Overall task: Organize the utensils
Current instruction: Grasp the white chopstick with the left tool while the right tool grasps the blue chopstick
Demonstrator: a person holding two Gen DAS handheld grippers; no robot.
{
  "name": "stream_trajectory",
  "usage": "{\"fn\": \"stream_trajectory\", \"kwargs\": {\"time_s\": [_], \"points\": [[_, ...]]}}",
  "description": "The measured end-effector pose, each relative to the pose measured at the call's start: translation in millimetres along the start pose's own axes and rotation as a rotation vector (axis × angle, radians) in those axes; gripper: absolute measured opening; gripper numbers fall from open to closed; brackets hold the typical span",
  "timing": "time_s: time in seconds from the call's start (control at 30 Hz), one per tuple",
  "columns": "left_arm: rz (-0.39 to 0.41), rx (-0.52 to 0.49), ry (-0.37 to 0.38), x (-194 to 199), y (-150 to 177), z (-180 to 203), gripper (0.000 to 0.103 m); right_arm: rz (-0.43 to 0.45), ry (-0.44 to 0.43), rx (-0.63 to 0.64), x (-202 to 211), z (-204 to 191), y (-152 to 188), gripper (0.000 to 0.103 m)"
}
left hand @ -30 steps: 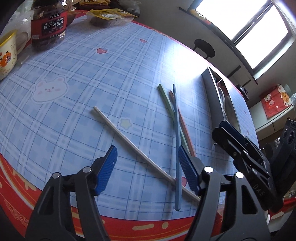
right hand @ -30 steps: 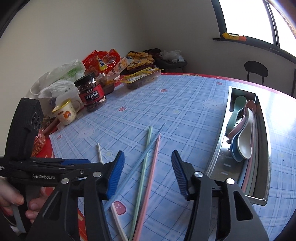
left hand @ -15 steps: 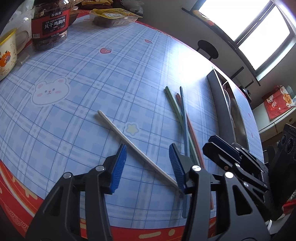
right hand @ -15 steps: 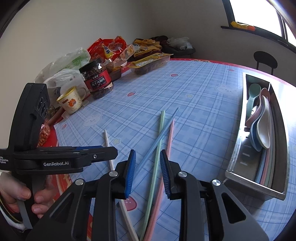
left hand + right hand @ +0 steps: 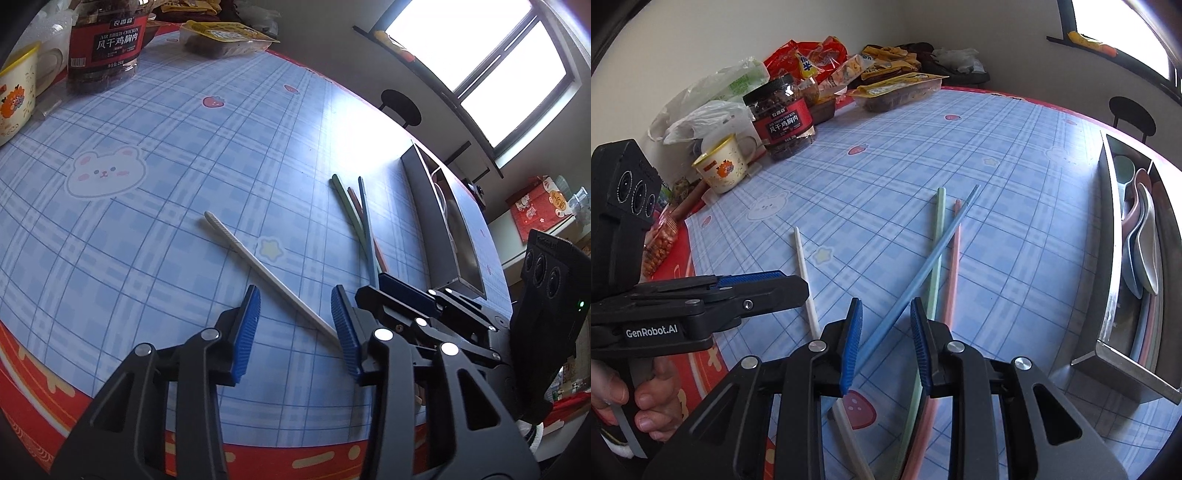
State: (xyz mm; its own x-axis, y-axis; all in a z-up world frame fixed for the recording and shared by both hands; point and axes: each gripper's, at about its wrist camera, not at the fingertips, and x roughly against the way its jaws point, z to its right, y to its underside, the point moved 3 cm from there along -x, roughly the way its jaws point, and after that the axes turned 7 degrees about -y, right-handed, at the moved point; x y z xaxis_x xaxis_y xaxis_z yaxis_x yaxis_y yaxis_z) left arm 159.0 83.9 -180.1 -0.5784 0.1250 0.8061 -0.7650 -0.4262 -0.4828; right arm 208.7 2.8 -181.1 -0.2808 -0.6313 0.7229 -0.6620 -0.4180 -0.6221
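Now both tongs stand apart over the bench (image 5: pixel 155 229), the left tongs (image 5: pixel 295 325), just narrowed, astride the white chopstick (image 5: pixel 258 264), the right tongs (image 5: pixel 886 341) astride the blue chopstick (image 5: pixel 923 266).

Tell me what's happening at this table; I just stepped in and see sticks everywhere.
A person is sorting chopsticks with handheld tongs. The left tongs straddle the white chopstick, the right tongs straddle the blue chopstick; both have just been closing, but no pad presses on either stick yet. The green chopstick and pink chopstick lie on the table. Spoons already sit in the metal tray.
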Motion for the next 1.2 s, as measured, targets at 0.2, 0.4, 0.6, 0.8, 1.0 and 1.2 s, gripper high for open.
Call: {"fn": "stream_trajectory", "kwargs": {"time_s": [0.2,0.4,0.6,0.8,1.0,1.2], "points": [[0.023,-0.029,-0.005,2,5,0,0.042,-0.004,0.027,0.015,-2,-1,-1,0.02],[0.058,-0.032,-0.003,5,13,1,0.041,-0.001,0.028,0.031,-1,-2,0,0.016],[0.062,-0.021,0.004,7,18,0,0.041,0.003,0.039,0.044,1,-4,2,0.006],[0.047,-0.049,-0.024,7,15,5,0.042,0.069,-0.018,-0.011,14,6,1,0.006],[0.033,-0.082,-0.114,3,11,19,0.045,0.145,-0.031,-0.082,29,19,-1,0.006],[0.034,-0.22,-0.265,-7,15,48,0.059,0.217,-0.011,-0.173,42,38,-4,0.006]]}}
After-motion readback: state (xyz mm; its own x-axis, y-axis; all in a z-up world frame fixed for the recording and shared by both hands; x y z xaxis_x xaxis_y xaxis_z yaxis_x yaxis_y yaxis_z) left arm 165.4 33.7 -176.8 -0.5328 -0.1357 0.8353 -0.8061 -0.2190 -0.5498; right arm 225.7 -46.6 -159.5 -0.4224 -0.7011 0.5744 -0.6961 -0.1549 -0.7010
